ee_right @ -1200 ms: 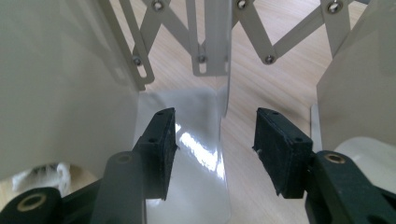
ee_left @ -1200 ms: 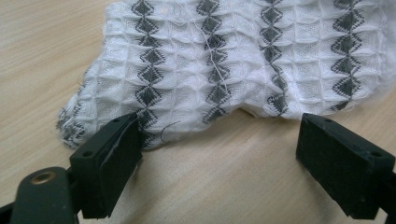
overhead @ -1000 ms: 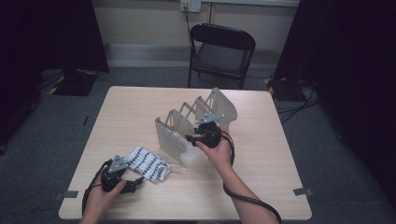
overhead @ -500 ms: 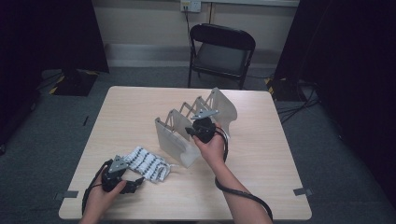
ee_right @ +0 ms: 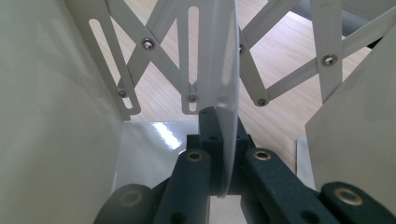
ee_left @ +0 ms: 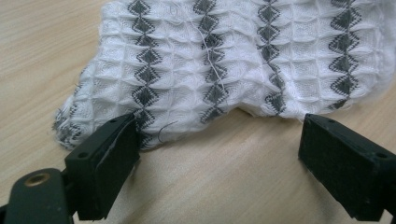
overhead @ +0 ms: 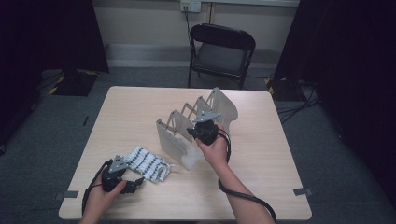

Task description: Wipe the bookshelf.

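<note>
1 cloth (ee_left: 233, 60) | 1 rack (overhead: 175, 140) | left gripper (ee_left: 219, 154) apart | right gripper (ee_right: 219, 154) clamped on rack panel

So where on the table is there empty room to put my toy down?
The table is bare across its far left, between the far edge and the white folding rack, and along the right side past the rack. It is crowded in the middle at the rack, and near the front left, where the patterned cloth lies.

Recording studio: black curtains (overhead: 51, 32), bare table (overhead: 130, 107), folding chair (overhead: 222, 51).
</note>
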